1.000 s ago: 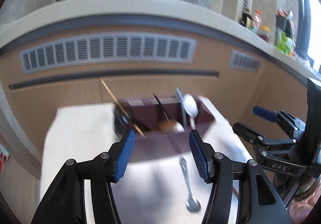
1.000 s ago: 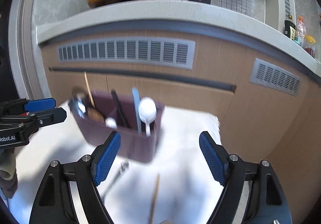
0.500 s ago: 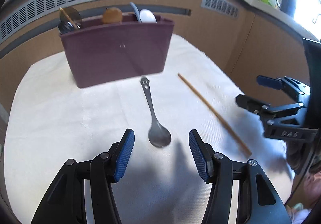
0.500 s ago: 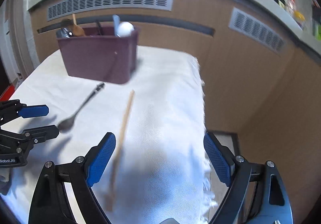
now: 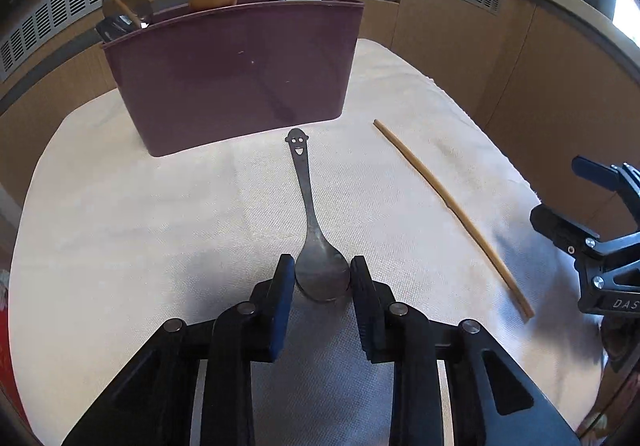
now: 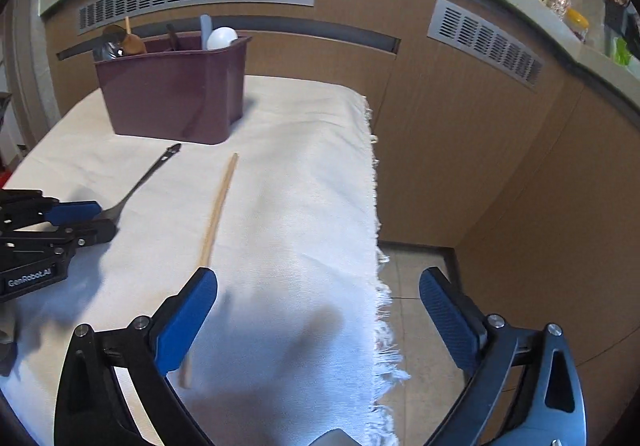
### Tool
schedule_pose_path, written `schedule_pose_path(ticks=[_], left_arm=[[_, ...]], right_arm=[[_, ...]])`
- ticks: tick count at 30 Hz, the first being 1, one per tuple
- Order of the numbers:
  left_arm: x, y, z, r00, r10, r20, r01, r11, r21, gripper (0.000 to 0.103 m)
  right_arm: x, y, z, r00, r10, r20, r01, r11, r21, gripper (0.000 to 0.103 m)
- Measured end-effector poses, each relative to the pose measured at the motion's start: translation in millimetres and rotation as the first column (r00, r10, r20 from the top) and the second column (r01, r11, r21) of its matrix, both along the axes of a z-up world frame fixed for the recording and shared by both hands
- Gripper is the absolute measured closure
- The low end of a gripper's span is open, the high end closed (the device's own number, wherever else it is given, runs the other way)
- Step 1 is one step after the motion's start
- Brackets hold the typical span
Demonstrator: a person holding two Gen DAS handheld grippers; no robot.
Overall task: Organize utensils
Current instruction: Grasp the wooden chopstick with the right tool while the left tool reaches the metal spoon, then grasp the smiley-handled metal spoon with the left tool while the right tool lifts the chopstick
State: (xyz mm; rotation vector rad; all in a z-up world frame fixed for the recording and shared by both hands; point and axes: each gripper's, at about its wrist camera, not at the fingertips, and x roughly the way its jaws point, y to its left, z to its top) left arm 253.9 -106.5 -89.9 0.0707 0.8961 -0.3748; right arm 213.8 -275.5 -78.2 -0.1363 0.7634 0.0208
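Fingers of my left gripper are closing around the spoon bowl, low centre on the table; its handle points up-frame toward the maroon holder. In the right view, my right gripper is opening, empty, with the chopstick beside its left finger.

Bare white cloth fills the left and lower left of the left wrist frame; open passage there. Maroon caddy blocks the upper centre, utensil heads sticking above its rim. Metal spoon lies mid-frame, its bowl between the closing jaws of the left gripper. Wooden chopstick runs diagonally at right, a clear cloth lane between it and the spoon. Right gripper, jaws opening, straddles the cloth's fringed edge, nothing between them. Cabinet wall closes the right side.
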Motion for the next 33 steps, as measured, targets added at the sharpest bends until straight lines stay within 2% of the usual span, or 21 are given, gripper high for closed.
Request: schedule_pose_path(ticks=[2,6,10,14,15,17,18,19,21,23,26,27,30,33], left_arm=[[-6,5,8,1.000,0.000,0.031,0.001,1.000,-0.009,0.074],[-29,26,40,0.991,0.016,0.135,-0.011,0.999,-0.034,0.074],[-45,52,73,0.972,0.059,0.228,-0.042,0.996,-0.077,0.074],[-46,63,84,0.962,0.084,0.260,-0.059,0.993,-0.102,0.074],[-44,63,86,0.961,0.086,0.264,-0.061,0.993,-0.103,0.074],[-40,66,87,0.960,0.097,0.263,-0.071,0.992,-0.107,0.074],[-38,64,85,0.960,0.100,0.261,-0.073,0.991,-0.110,0.074],[-36,65,85,0.961,0.103,0.257,-0.075,0.990,-0.116,0.074],[-36,65,84,0.961,0.108,0.256,-0.079,0.989,-0.123,0.074],[-36,68,84,0.961,0.109,0.253,-0.078,0.988,-0.130,0.074],[-34,70,83,0.963,0.113,0.243,-0.082,0.988,-0.134,0.074],[-33,71,83,0.965,0.115,0.237,-0.084,0.987,-0.138,0.074],[-31,74,81,0.968,0.117,0.223,-0.085,0.985,-0.149,0.074],[-30,74,80,0.968,0.120,0.221,-0.087,0.984,-0.155,0.074]], right_arm=[[1,3,0,1.000,0.019,-0.017,-0.019,0.999,0.037,0.003],[3,19,-1,0.998,0.051,-0.038,-0.051,0.999,0.002,0.003],[3,34,0,0.996,0.081,-0.041,-0.081,0.997,0.001,0.003],[5,43,8,0.994,0.108,-0.024,-0.107,0.994,0.020,0.003],[8,45,10,0.993,0.116,-0.018,-0.115,0.993,0.032,0.007],[17,47,12,0.991,0.134,-0.028,-0.132,0.990,0.052,0.028],[25,49,10,0.988,0.145,-0.055,-0.141,0.988,0.070,0.047],[36,49,6,0.984,0.155,-0.091,-0.145,0.984,0.102,0.060],[54,49,-3,0.977,0.161,-0.137,-0.140,0.979,0.149,0.064],[68,53,-11,0.975,0.150,-0.165,-0.126,0.981,0.147,0.068],[86,60,-25,0.963,0.141,-0.230,-0.113,0.985,0.133,0.078],[89,62,-26,0.964,0.134,-0.229,-0.107,0.986,0.126,0.081],[86,69,-24,0.957,0.150,-0.248,-0.124,0.985,0.117,0.096],[77,69,-19,0.955,0.165,-0.245,-0.136,0.982,0.130,0.097]])
